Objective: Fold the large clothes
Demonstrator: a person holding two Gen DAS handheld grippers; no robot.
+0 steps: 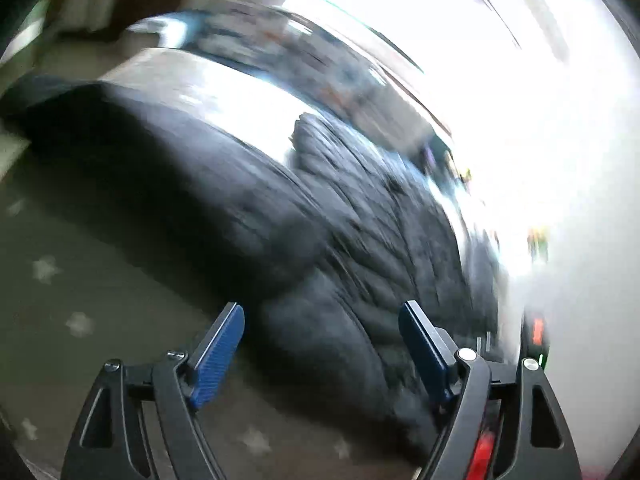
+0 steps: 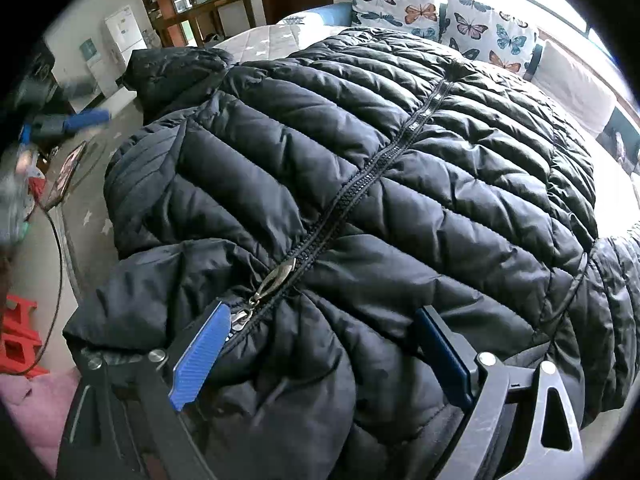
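Observation:
A large black quilted puffer jacket (image 2: 380,184) lies spread front-up on the bed, zipped, its silver zipper pull (image 2: 276,276) near the collar end. My right gripper (image 2: 320,316) is open, its blue fingers straddling the collar area right over the fabric. In the blurred left wrist view the jacket (image 1: 320,240) shows as a dark mass. My left gripper (image 1: 322,312) is open and empty, just above the jacket's near edge. The left gripper also shows in the right wrist view (image 2: 72,120) at the far left, beyond the sleeve (image 2: 176,68).
The bed has a pale star-patterned cover (image 2: 92,216) and butterfly pillows (image 2: 452,12) at its far end. A phone (image 2: 66,172) with a cable lies on the bed's left edge. A red stool (image 2: 18,336) stands below. A bright window (image 1: 500,60) glares.

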